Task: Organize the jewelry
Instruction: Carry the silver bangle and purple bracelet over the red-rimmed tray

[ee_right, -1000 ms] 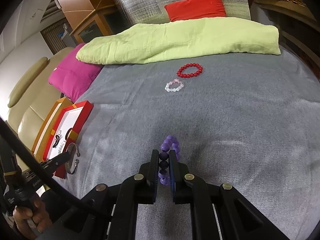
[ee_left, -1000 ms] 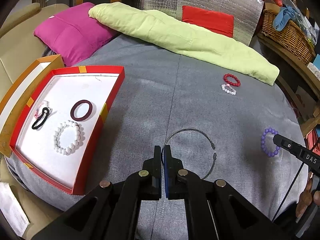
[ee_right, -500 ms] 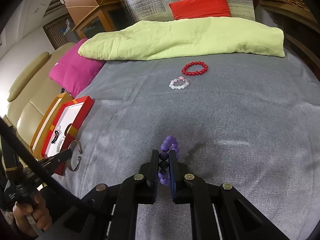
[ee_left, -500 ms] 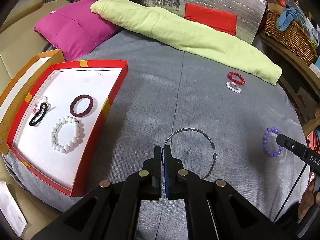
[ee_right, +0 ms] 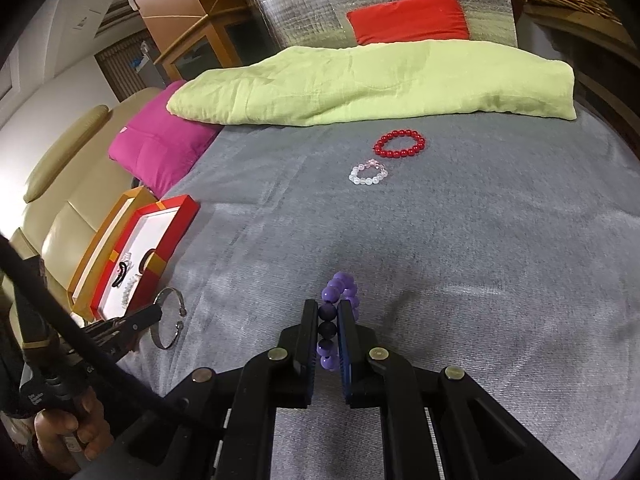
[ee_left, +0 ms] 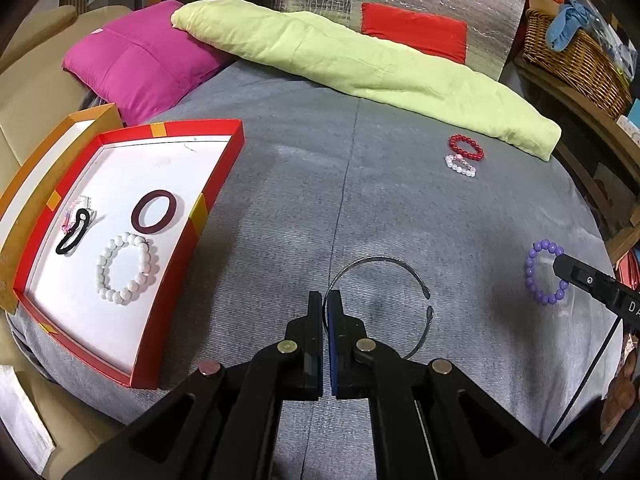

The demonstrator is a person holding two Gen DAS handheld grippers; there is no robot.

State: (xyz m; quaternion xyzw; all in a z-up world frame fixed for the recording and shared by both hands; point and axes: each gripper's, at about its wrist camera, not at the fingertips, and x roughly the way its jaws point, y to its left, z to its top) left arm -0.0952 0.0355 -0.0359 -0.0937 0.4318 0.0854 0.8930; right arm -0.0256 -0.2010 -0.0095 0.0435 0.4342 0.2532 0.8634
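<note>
Both grippers hold jewelry over the grey bed cover, with the red tray off to the left.

The left gripper [ee_left: 325,304] has its jaws pressed together on the near-left end of a thin open metal bangle [ee_left: 394,268], whose loop curves away to the right above the grey cover [ee_left: 304,200]. The right gripper [ee_right: 328,312] pinches a purple bead bracelet [ee_right: 340,288], several beads lined up between its fingers and the rest looping beyond the tips. At the left, the shallow red-rimmed white tray [ee_left: 218,178] holds a white bead bracelet [ee_left: 127,268], a dark maroon ring bangle [ee_left: 154,211] and a black hair clip [ee_left: 74,234] lying against something small and pink. Far on the cover, just in front of a long light-green cushion [ee_right: 372,80], a red bead bracelet [ee_right: 400,144] lies just beside a clear bead bracelet [ee_right: 369,173].
</note>
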